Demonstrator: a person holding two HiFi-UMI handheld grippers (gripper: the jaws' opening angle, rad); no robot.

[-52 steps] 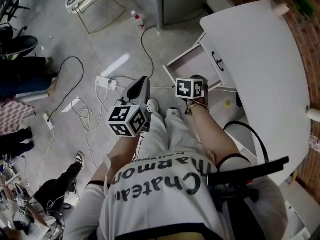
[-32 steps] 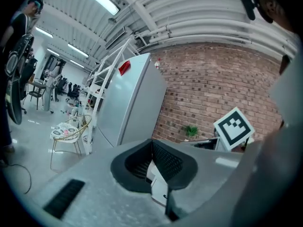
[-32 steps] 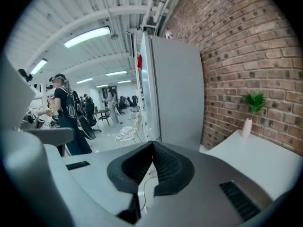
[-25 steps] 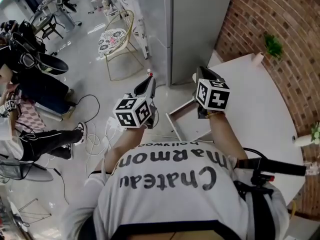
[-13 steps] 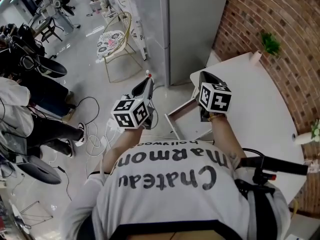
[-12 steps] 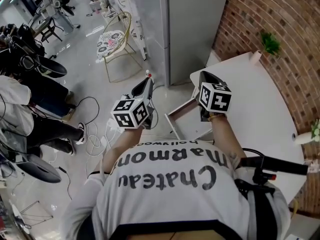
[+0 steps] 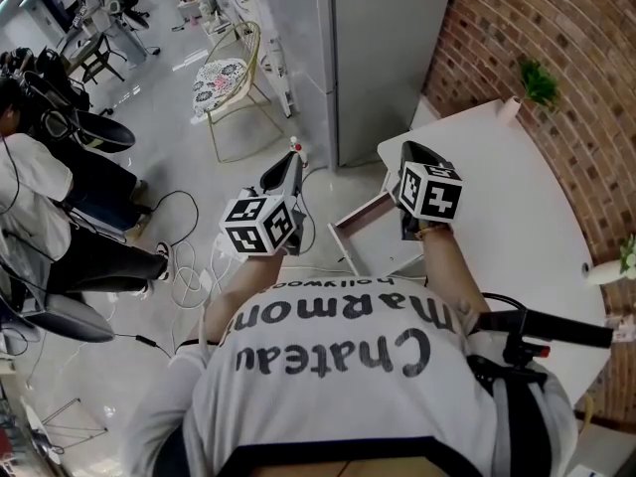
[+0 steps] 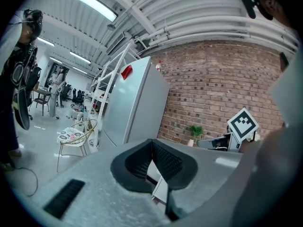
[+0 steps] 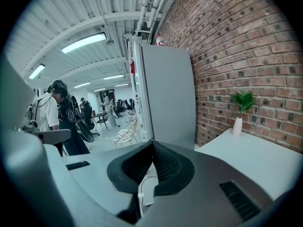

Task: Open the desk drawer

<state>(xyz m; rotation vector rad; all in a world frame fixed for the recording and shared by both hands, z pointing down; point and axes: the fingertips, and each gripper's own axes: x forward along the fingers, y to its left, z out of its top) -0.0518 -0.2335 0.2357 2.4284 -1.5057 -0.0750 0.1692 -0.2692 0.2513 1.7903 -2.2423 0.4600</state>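
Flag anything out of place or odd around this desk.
The desk drawer stands pulled out and looks empty. Loose cables sprawl over the floor to its left, a possible trip hazard. A small bottle stands on the floor beside the grey cabinet. Nothing looks spilled or damaged.

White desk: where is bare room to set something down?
The white desk is bare between the plant at its far corner and the vase at its right edge. Left of the open drawer, cables crowd the floor.
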